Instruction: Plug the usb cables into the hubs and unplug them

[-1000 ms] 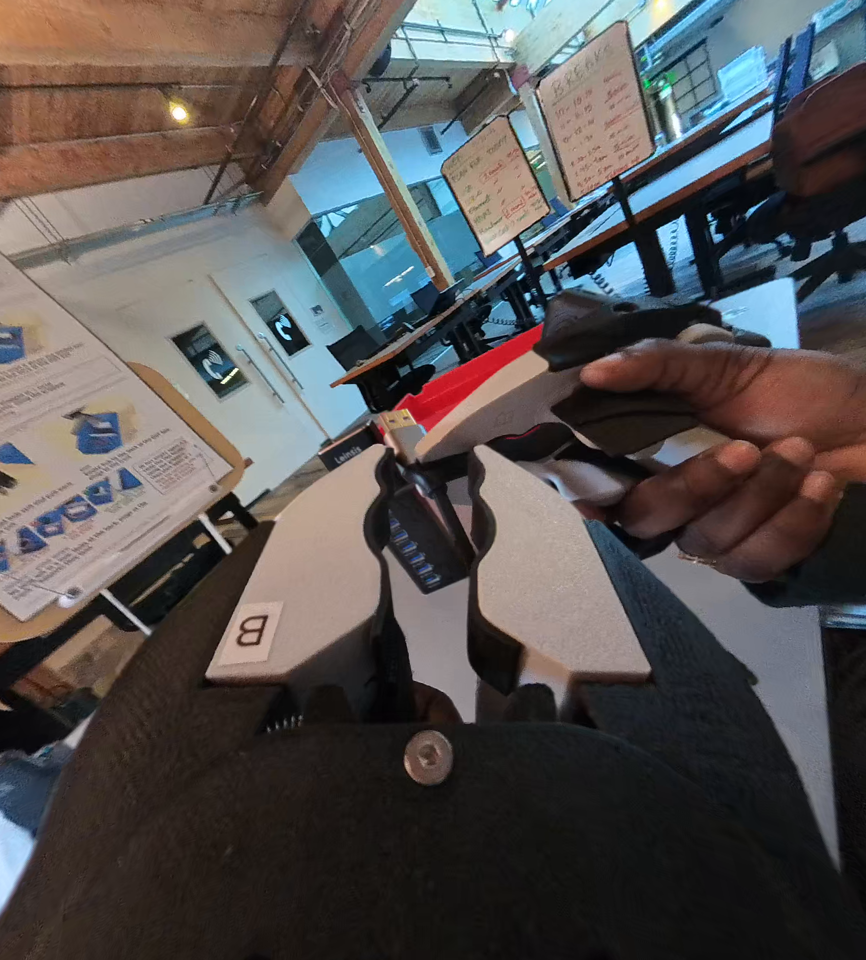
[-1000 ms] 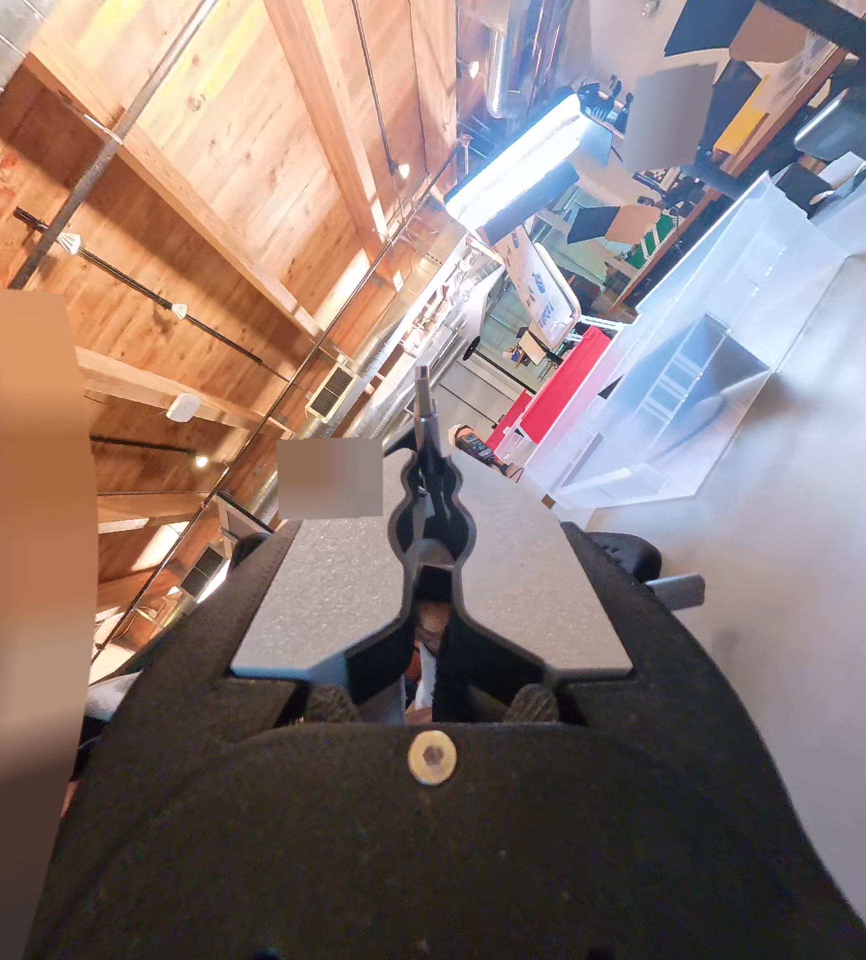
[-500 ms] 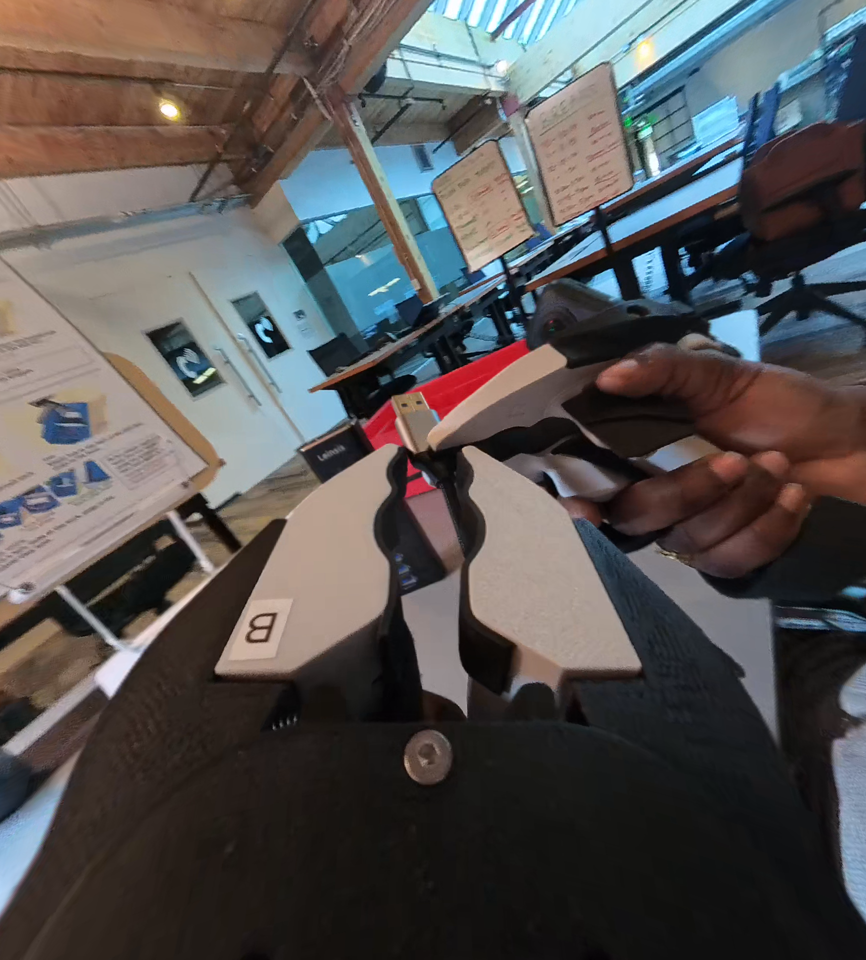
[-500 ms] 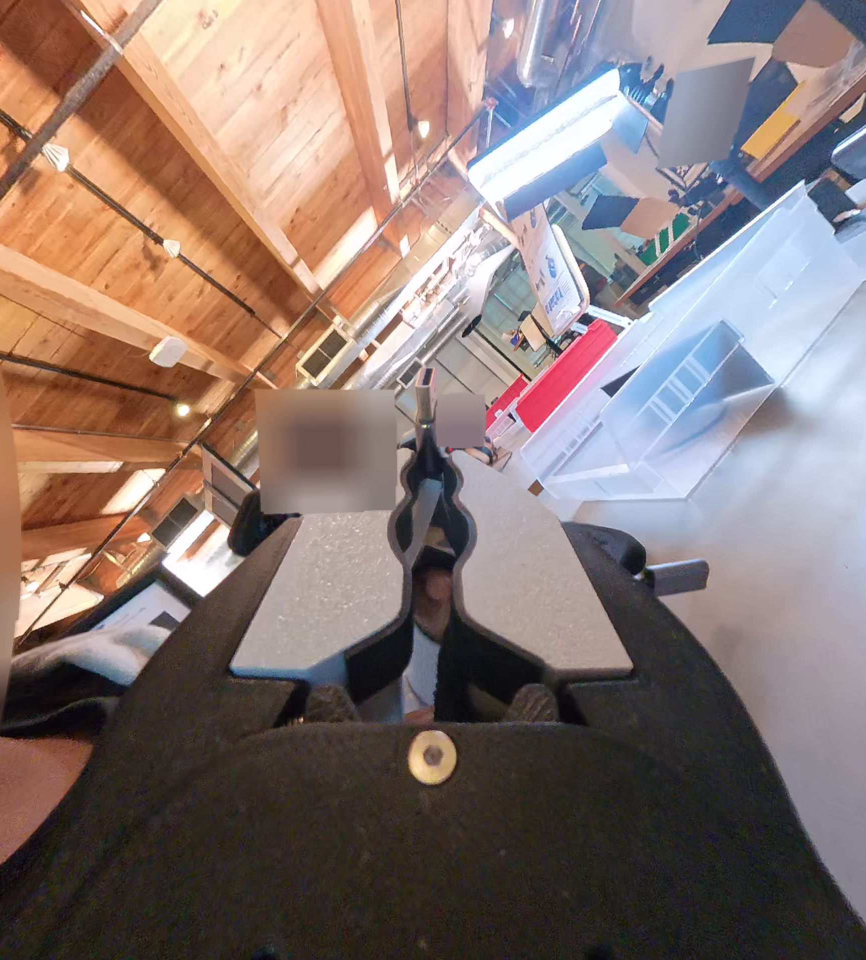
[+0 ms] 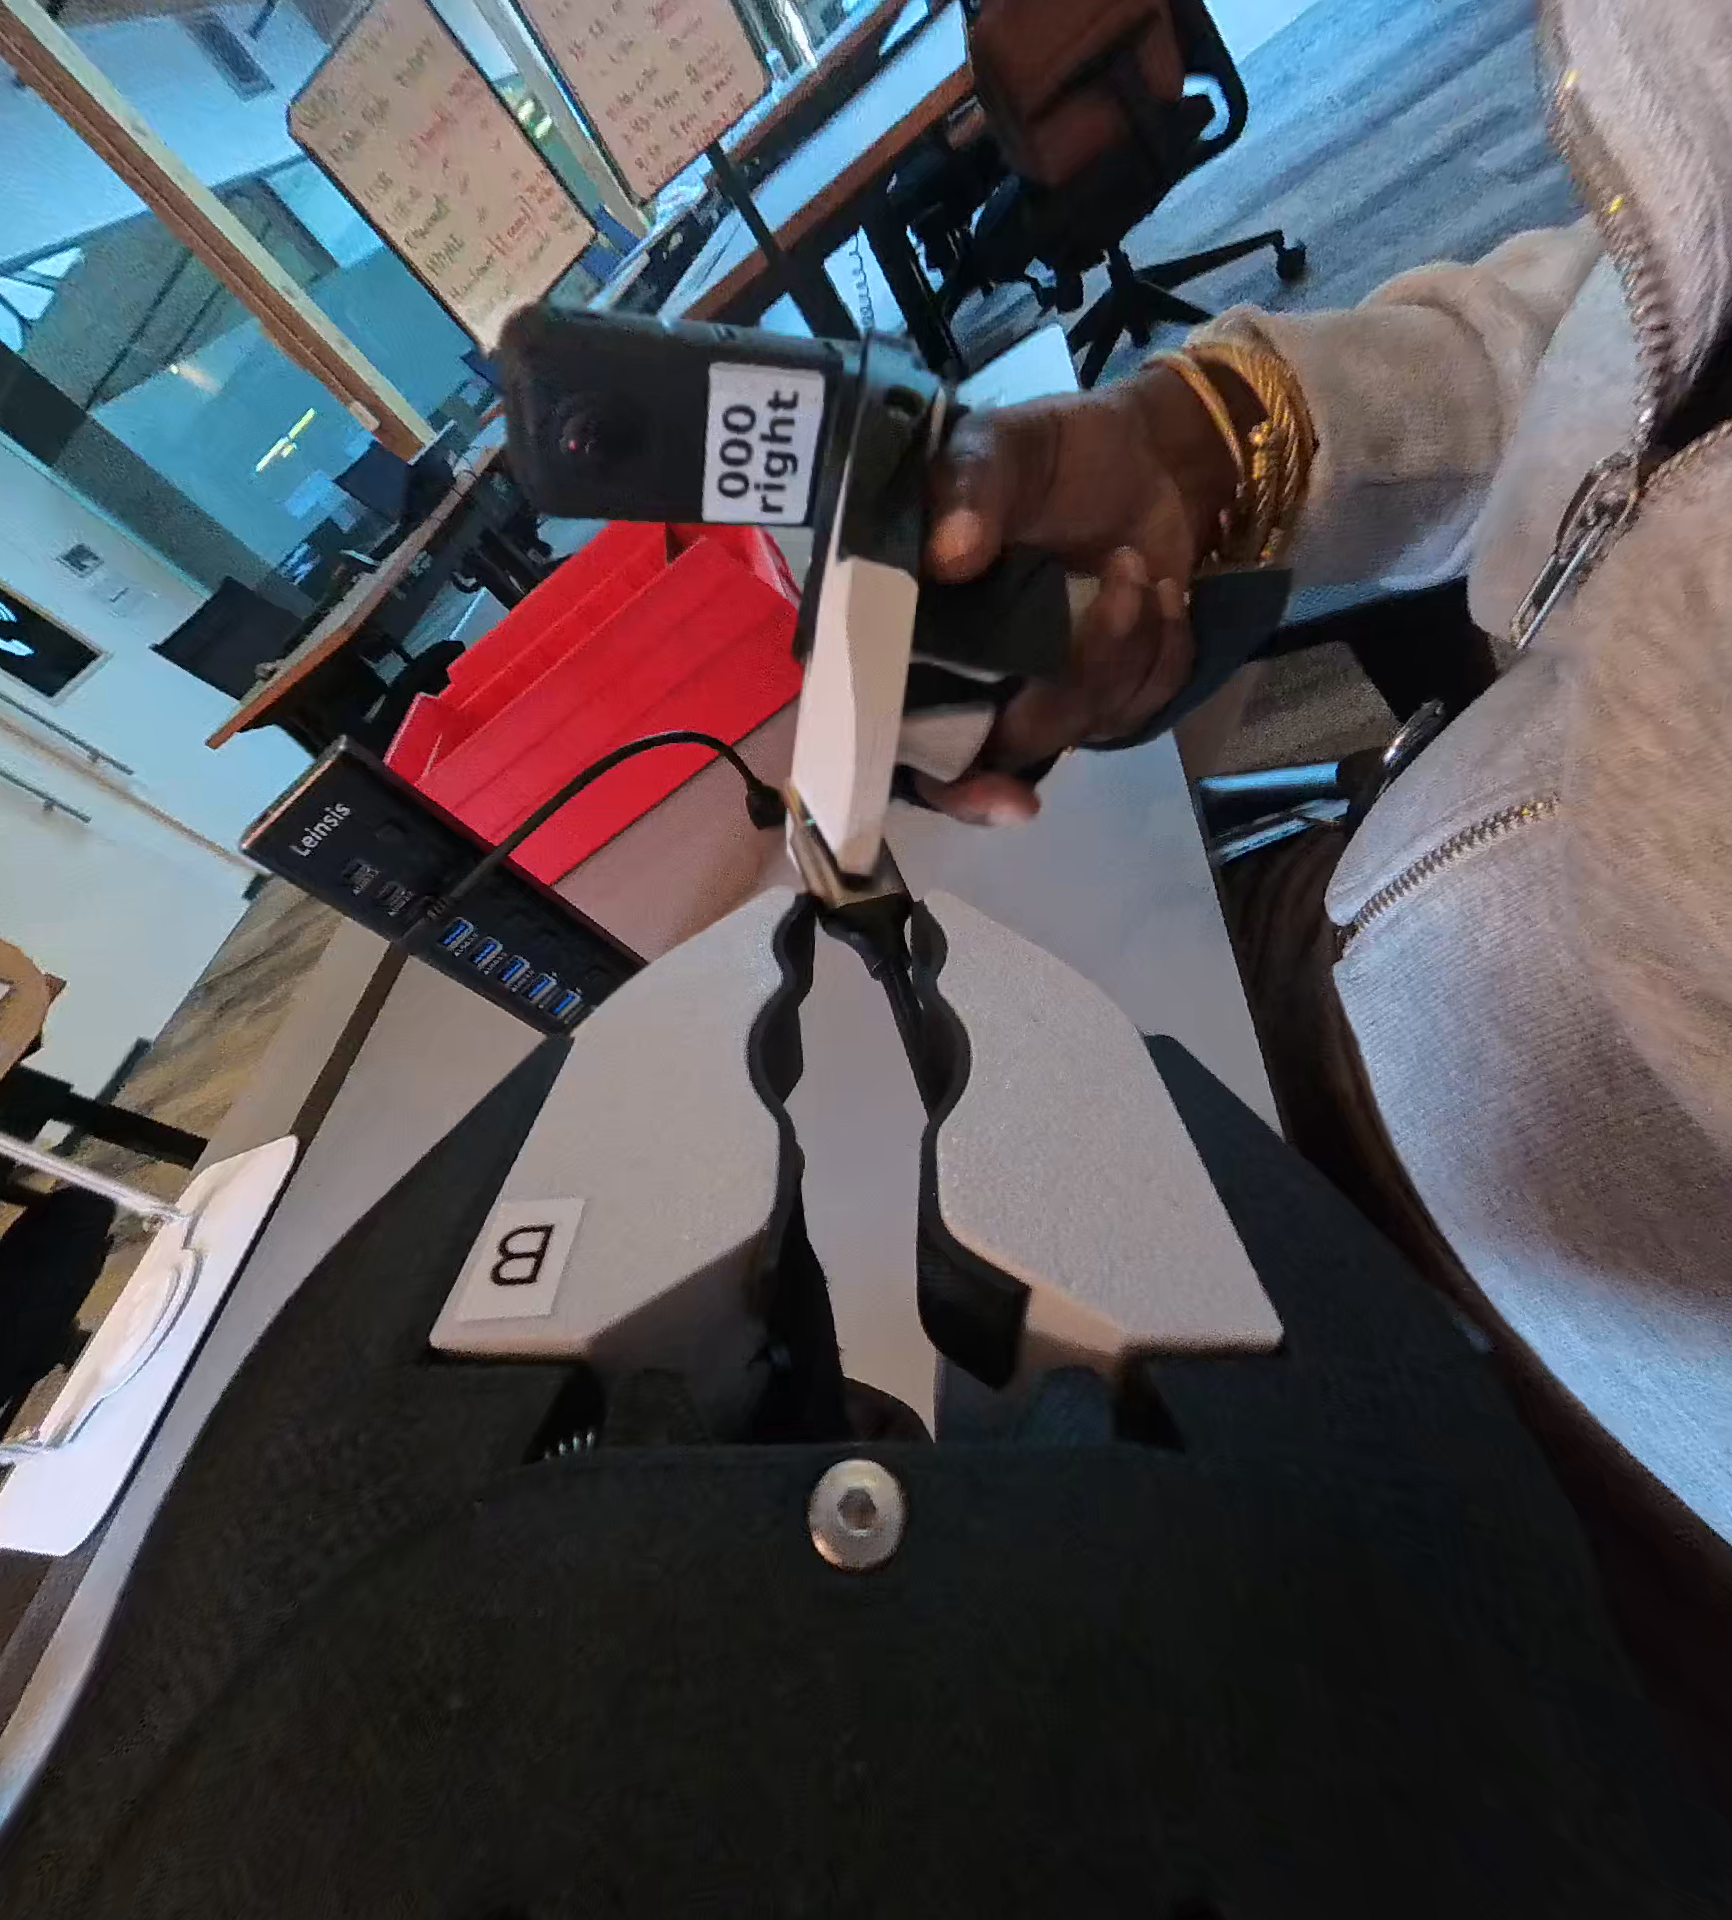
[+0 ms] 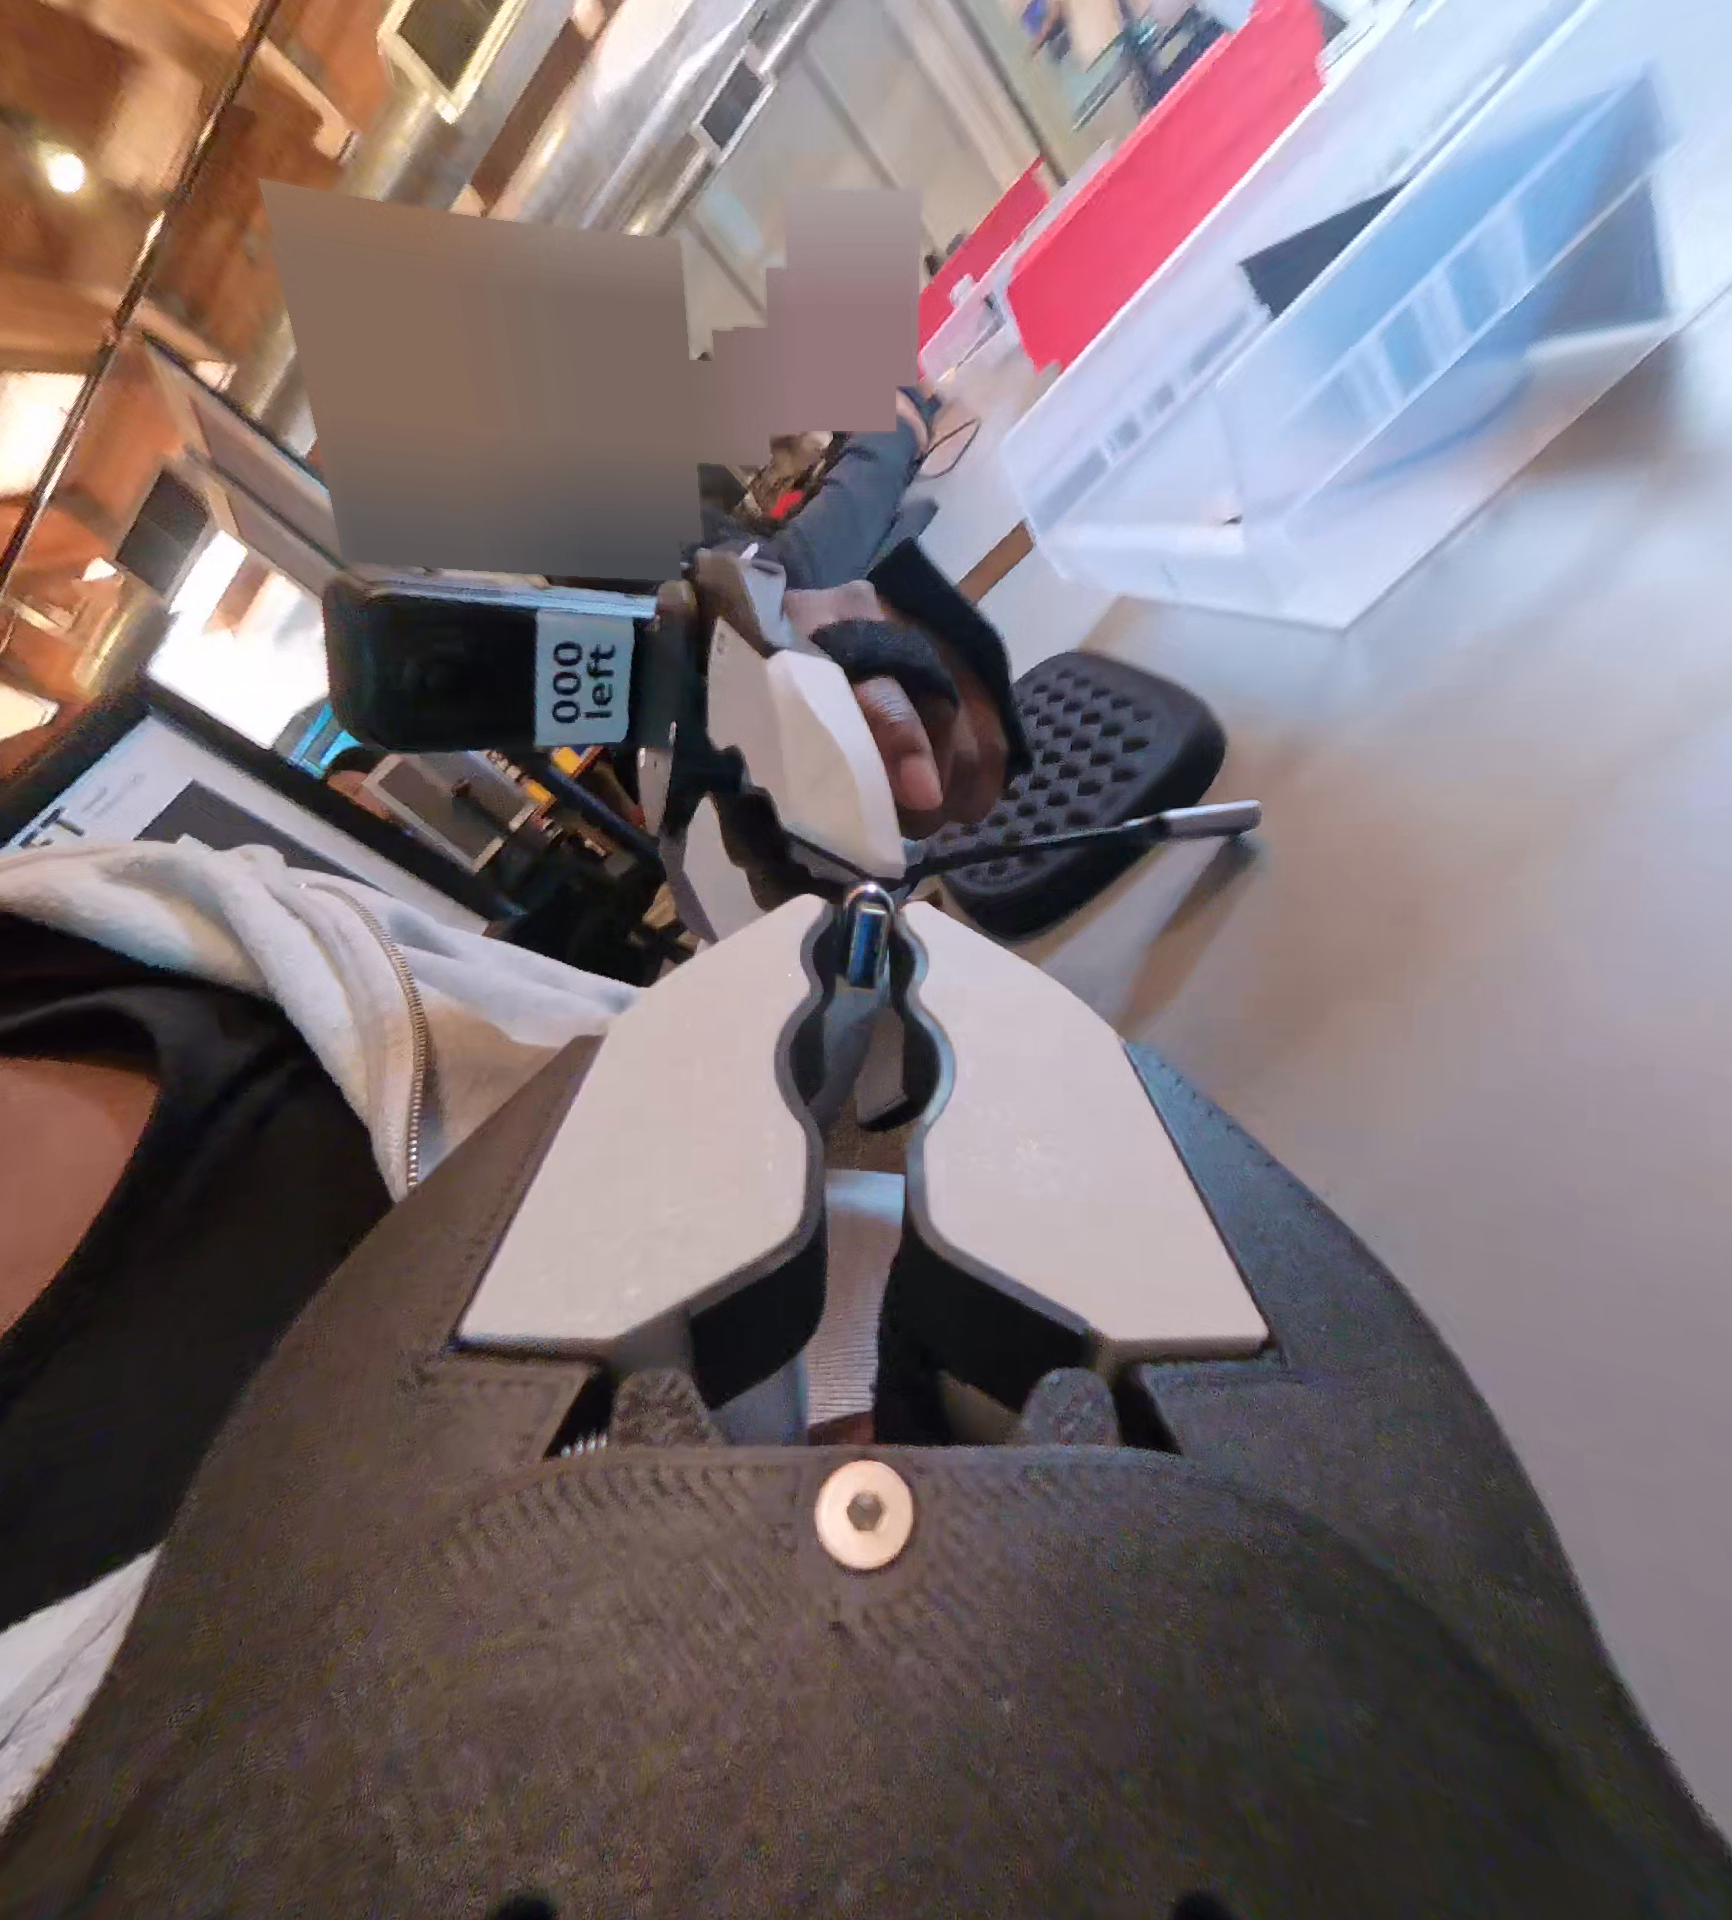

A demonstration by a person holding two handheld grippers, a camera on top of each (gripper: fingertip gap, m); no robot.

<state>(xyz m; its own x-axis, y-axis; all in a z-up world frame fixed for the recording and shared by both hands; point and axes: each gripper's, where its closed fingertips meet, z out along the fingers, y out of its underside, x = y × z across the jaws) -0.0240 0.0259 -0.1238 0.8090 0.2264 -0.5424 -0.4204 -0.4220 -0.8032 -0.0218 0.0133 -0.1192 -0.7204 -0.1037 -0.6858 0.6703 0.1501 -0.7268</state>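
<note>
My left gripper point(image 5: 857, 909) is shut on a black USB cable point(image 5: 901, 1003) just behind its plug. My right gripper point(image 6: 862, 914) is shut on that cable's metal USB plug point(image 6: 864, 935). In the left wrist view the right gripper point(image 5: 836, 857) points down from above, held in a hand, with the plug point(image 5: 812, 862) at its tips. In the right wrist view the left gripper point(image 6: 893, 857) meets mine tip to tip, and the cable's far end point(image 6: 1205, 821) sticks out to the right. A black USB hub point(image 5: 342, 831) with blue ports lies on the table, with a thin black cable point(image 5: 571, 800) plugged into it.
Red bins point(image 5: 613, 665) stand behind the hub on the grey table point(image 5: 1070, 894). A clear plastic organiser point(image 6: 1361, 364) sits farther off on the table. A black perforated chair part point(image 6: 1080, 769) is behind the left gripper. The person's grey jacket point(image 5: 1568, 935) is close on the right. Less than 4 cm separates the two grippers' tips. Both grippers' tips are roughly 20 cm from the black USB hub point(image 5: 342, 831).
Both views have tilted down towards the table. The right gripper has turned from lying sideways to pointing down over my left fingertips. The hub now shows in full. Both grips still hold.
</note>
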